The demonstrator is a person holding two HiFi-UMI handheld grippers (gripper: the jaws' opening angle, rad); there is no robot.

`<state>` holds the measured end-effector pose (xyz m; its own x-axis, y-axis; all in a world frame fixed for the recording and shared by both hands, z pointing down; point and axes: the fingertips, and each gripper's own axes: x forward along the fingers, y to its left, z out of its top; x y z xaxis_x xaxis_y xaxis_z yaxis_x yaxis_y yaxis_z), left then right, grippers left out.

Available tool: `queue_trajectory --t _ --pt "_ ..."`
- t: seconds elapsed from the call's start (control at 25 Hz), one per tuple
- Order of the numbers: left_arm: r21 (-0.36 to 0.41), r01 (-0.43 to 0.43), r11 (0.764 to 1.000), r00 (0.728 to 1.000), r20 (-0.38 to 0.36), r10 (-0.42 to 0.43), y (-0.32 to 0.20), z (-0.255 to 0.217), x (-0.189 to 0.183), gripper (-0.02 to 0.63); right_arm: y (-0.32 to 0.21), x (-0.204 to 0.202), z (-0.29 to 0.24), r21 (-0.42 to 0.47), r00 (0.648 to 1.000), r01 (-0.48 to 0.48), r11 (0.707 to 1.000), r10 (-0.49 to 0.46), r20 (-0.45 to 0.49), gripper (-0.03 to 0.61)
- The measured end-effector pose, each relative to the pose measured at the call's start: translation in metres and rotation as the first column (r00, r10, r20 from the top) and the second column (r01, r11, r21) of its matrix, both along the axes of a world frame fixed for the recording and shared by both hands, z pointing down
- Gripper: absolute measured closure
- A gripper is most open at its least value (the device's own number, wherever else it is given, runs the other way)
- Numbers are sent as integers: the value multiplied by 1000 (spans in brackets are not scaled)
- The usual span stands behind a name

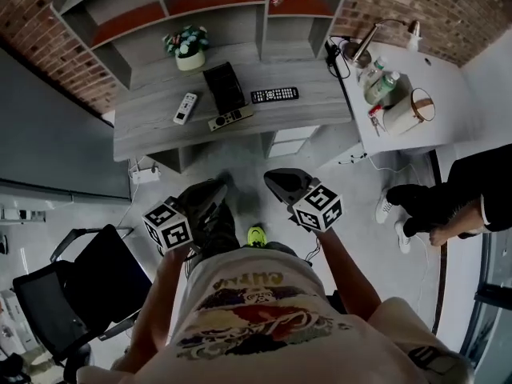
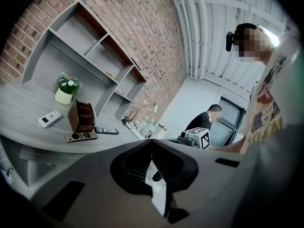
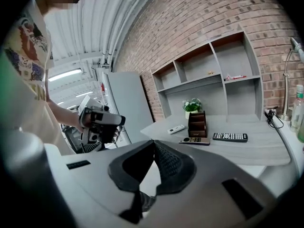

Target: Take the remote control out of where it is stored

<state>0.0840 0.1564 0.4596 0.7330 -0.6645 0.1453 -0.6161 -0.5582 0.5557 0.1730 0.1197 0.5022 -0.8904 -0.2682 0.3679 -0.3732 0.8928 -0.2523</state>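
On the grey desk [image 1: 152,130] three remotes lie flat around a brown slotted holder [image 1: 223,86]: a white remote [image 1: 186,108] to its left, a beige remote [image 1: 230,118] in front, a black remote [image 1: 274,95] to its right. I see nothing sticking out of the holder [image 3: 196,124]. Both grippers hang over the floor, well short of the desk. My left gripper [image 1: 210,194] has its jaws together at the tip [image 2: 151,140] with nothing held. My right gripper [image 1: 282,182] is shut and empty [image 3: 154,141].
A potted plant [image 1: 189,48] stands behind the holder below the shelf unit [image 1: 208,2]. A drawer unit [image 1: 292,141] sits under the desk. An office chair [image 1: 72,286] is at the lower left. A white side table [image 1: 400,126] holds bottles and a lamp; a seated person [image 1: 460,198] is at right.
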Motion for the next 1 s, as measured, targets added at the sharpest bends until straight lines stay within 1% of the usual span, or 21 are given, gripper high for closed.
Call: queue_trajectory --t 0.2,0.32,0.4,0.68,0.84,1.0 --pt "16 57 998 998 29 -58 28 -9 3 614 23 -9 -13 31 997 72 997 -73 25 571" --pt "32 99 995 994 49 -100 42 -12 -4 614 38 -21 -22 58 994 100 993 -102 41 571" --pt "36 110 993 993 47 -111 50 -13 -8 614 46 -28 -28 77 993 107 991 -111 46 571" --pt "43 75 996 997 26 -77 65 -18 -12 614 65 -43 -40 74 995 74 995 -78 56 571" --pt "67 58 996 998 17 -59 72 -27 -22 614 71 -52 -54 53 995 26 998 -31 96 571" --pt "82 46 996 999 14 -47 80 -29 -35 614 72 -59 -64 56 993 -37 998 30 117 571"
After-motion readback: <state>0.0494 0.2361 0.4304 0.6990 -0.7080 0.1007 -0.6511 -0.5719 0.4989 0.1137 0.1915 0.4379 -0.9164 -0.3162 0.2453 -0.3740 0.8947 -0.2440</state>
